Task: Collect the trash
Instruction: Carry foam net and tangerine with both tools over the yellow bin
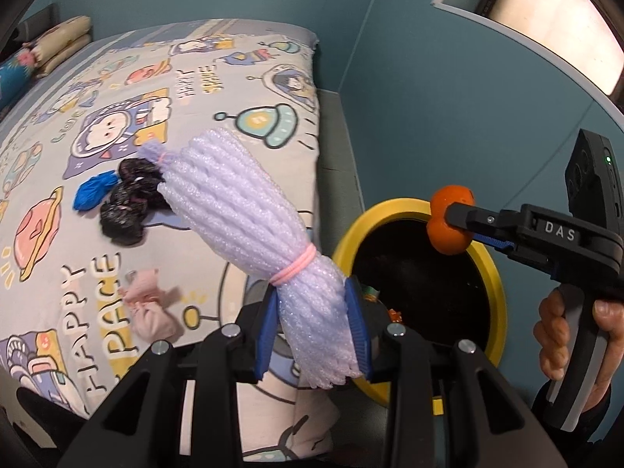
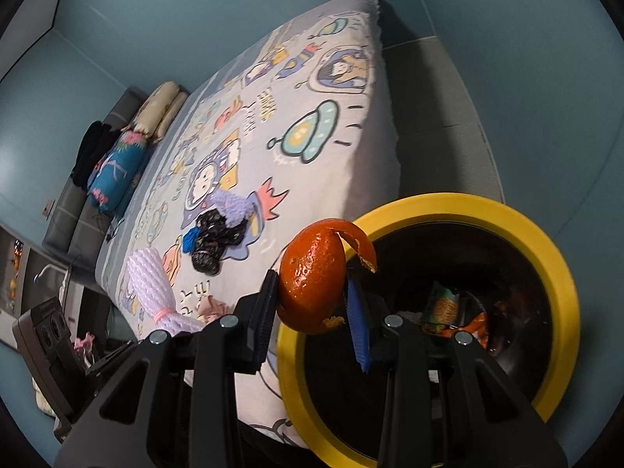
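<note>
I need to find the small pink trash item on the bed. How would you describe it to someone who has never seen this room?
Start from the bed with the cartoon space-print cover, and look at the edge nearest the yellow-rimmed bin. There a crumpled pink wad lies alone on the large printed letters. Unlike the black bags and blue scrap clumped farther up the cover, it is pale pink and touches nothing else.

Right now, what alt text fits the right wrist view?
The right claw grips an orange peel at the near rim of a yellow-rimmed bin holding wrappers. Behind lies a cartoon-print bed with dark crumpled bags.
</note>
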`<state>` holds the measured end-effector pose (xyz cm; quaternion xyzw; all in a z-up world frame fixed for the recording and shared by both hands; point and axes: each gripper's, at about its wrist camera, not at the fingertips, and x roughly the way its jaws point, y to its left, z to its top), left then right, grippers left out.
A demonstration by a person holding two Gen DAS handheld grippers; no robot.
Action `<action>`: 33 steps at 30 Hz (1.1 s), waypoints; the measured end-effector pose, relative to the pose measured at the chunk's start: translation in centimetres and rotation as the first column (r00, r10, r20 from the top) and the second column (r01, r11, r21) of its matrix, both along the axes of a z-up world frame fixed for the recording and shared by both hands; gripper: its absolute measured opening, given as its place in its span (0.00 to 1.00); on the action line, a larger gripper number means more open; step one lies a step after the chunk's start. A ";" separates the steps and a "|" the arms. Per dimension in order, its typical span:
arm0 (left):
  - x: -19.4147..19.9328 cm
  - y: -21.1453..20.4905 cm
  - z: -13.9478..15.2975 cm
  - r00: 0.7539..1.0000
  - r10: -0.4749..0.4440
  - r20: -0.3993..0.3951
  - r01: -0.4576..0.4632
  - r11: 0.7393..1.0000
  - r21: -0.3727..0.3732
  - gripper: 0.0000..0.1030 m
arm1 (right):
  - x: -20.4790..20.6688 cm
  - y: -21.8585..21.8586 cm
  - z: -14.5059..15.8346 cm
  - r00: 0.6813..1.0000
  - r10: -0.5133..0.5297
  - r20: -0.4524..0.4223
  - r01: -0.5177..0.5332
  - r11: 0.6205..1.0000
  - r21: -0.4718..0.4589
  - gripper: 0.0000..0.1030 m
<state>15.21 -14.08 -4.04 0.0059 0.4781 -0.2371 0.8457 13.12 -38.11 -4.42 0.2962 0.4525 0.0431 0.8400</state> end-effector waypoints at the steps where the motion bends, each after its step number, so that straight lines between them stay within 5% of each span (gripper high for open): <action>1: 0.0 -0.3 0.0 1.000 -0.007 0.002 0.007 1.000 -0.003 0.31 | -0.1 -0.2 0.0 1.000 -0.007 -0.005 0.007 1.000 -0.004 0.31; 33: -1.6 -5.6 -2.8 0.985 -0.161 -0.054 0.158 0.986 -0.062 0.31 | -1.2 -4.1 -4.2 0.987 -0.110 -0.114 0.109 0.994 -0.015 0.32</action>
